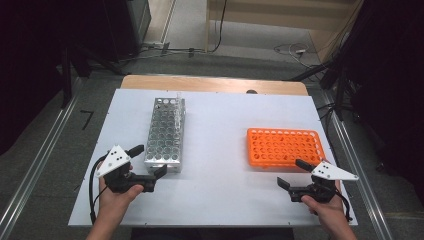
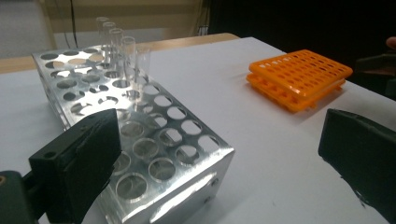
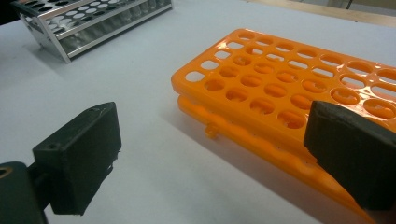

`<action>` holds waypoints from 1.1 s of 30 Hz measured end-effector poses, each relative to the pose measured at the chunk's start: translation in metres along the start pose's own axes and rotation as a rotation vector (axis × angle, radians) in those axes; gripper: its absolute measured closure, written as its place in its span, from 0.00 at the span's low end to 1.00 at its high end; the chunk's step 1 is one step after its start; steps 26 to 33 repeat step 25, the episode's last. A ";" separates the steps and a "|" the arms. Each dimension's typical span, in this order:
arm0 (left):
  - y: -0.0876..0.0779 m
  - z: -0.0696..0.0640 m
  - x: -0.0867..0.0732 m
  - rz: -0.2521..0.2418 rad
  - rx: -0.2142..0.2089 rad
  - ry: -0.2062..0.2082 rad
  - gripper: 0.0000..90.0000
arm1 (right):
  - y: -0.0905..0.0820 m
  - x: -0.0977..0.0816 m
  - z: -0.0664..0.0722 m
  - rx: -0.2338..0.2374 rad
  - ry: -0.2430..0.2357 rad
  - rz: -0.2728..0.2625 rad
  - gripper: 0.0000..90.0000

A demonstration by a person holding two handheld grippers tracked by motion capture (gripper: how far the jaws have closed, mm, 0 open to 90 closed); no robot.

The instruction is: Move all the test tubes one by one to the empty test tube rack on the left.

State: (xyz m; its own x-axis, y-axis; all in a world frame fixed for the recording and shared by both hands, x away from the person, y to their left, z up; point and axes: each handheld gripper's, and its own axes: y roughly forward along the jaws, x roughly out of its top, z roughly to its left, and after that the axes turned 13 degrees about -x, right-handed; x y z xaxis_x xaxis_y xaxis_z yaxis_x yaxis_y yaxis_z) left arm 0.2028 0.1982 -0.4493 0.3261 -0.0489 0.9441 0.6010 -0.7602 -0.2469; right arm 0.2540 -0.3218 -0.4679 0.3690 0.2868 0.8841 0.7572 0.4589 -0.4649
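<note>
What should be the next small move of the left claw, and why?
Probably advance the left claw toward the clear tubes at the far end of the metal rack. It is open, holds nothing, and sits at the rack's near end; the orange rack looks unfilled.

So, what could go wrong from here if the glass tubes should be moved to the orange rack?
1. The clear tubes stand close together at the far end of the metal rack; the open left gripper may knock a neighbour while taking one.
2. Clear glass is smooth, so a tube might slip or crack in the jaws.
3. The orange rack looks light; the right gripper, open beside it, might push it.
</note>
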 end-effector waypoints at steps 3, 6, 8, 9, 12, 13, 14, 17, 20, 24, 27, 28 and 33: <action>-0.006 0.001 -0.010 0.019 -0.001 0.009 0.00 | 0.000 -0.001 -0.002 0.000 0.002 0.000 0.03; -0.012 0.004 -0.017 0.027 -0.010 0.005 0.00 | 0.001 -0.003 -0.005 -0.008 0.004 0.003 0.03; -0.017 0.007 -0.022 0.018 -0.030 -0.009 0.00 | 0.000 -0.004 -0.008 -0.011 0.014 0.000 0.03; -0.020 0.009 -0.024 0.020 -0.030 -0.013 0.00 | 0.000 -0.004 -0.009 -0.010 0.016 -0.001 0.03; -0.027 0.016 -0.029 0.001 -0.020 -0.035 0.00 | 0.000 -0.005 -0.011 -0.002 0.021 -0.010 0.02; -0.029 0.018 -0.030 -0.004 -0.014 -0.043 0.00 | 0.000 -0.005 -0.011 -0.002 0.020 -0.009 0.02; -0.030 0.019 -0.030 -0.008 -0.008 -0.042 0.00 | 0.000 -0.005 -0.011 -0.002 0.025 -0.007 0.02; -0.031 0.019 -0.029 -0.017 0.000 -0.040 0.00 | 0.000 -0.006 -0.012 -0.009 0.020 -0.007 0.02; -0.030 0.017 -0.029 -0.024 0.003 -0.037 0.00 | 0.001 -0.007 -0.013 -0.014 0.029 -0.001 0.02; -0.030 0.016 -0.028 -0.021 -0.002 -0.028 0.00 | 0.001 -0.007 -0.014 -0.018 0.026 -0.003 0.02; -0.030 0.016 -0.028 -0.021 -0.003 -0.029 0.00 | 0.001 -0.008 -0.014 -0.020 0.023 -0.006 0.02; -0.030 0.016 -0.028 -0.021 -0.003 -0.029 0.00 | 0.001 -0.008 -0.014 -0.020 0.023 -0.006 0.02; -0.030 0.016 -0.028 -0.021 -0.003 -0.029 0.00 | 0.001 -0.008 -0.014 -0.020 0.023 -0.006 0.02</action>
